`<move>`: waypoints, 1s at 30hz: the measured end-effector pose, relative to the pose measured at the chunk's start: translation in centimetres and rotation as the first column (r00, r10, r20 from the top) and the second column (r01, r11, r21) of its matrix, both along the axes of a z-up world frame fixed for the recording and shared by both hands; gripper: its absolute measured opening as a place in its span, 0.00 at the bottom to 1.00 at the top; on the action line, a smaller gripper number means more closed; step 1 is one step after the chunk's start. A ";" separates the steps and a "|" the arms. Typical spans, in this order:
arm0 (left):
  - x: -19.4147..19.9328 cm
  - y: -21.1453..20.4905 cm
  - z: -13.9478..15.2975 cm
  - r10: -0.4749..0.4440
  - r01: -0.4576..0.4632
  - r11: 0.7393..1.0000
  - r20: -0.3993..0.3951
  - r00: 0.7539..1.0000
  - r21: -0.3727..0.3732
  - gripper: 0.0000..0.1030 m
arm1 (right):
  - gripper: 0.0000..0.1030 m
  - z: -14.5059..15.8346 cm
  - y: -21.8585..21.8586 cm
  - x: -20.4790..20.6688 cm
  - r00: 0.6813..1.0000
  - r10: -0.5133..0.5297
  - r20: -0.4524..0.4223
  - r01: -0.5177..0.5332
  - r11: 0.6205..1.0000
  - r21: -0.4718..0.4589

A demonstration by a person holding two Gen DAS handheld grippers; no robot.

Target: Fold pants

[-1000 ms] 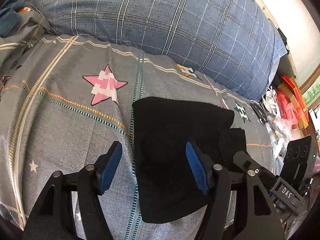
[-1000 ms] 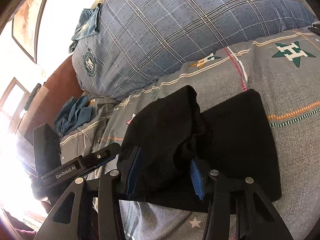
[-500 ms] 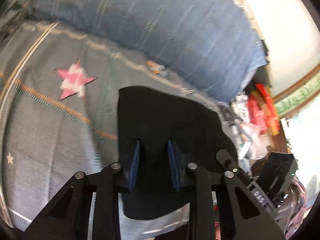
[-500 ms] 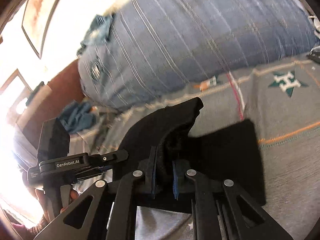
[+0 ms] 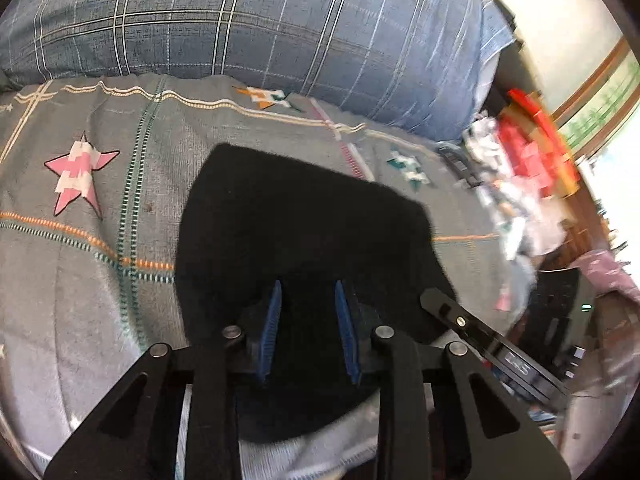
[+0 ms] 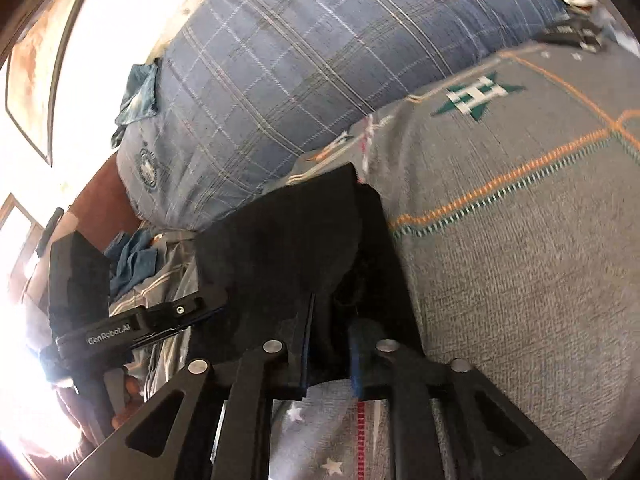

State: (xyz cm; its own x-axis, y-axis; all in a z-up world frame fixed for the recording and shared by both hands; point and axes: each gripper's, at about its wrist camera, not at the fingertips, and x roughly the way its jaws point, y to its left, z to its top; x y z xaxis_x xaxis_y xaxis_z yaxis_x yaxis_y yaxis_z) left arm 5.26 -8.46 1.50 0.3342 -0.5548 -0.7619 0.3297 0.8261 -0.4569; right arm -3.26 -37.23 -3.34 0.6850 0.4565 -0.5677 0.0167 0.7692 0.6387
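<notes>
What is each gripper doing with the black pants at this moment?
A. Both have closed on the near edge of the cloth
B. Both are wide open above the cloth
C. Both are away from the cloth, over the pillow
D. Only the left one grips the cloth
A: the left gripper and the right gripper each have their blue pads drawn close with folds of the black pants between them, on the grey bedspread.

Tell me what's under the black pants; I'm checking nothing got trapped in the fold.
Around the black pants only the grey patterned bedspread shows. Whatever lies beneath or inside the fold is covered.
</notes>
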 end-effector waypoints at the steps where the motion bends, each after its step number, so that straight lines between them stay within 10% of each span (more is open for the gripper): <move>1: 0.0 0.8 0.8 0.009 -0.008 1.000 0.013 1.000 -0.017 0.25 | 0.19 0.7 -0.4 -0.3 1.000 -0.004 0.014 0.004 1.000 -0.008; 5: 0.7 2.8 3.1 0.090 -0.091 0.996 0.120 0.989 0.004 0.41 | 0.24 3.2 -1.8 -1.0 0.991 -0.100 0.088 0.108 0.991 -0.082; 11: 3.9 -0.2 0.5 0.106 -0.128 0.983 0.166 0.980 0.128 0.41 | 0.23 5.1 2.6 2.4 0.986 0.019 0.168 0.023 0.969 -0.245; 15: 5.0 -1.7 -2.6 0.105 -0.147 0.957 0.176 0.979 0.249 0.41 | 0.17 2.1 3.8 5.5 0.998 0.028 0.048 -0.010 0.939 -0.344; 30: 4.5 -1.3 -2.6 0.111 -0.156 0.964 0.209 0.972 0.213 0.43 | 0.20 1.1 4.0 6.0 0.999 -0.003 0.044 0.018 0.940 -0.341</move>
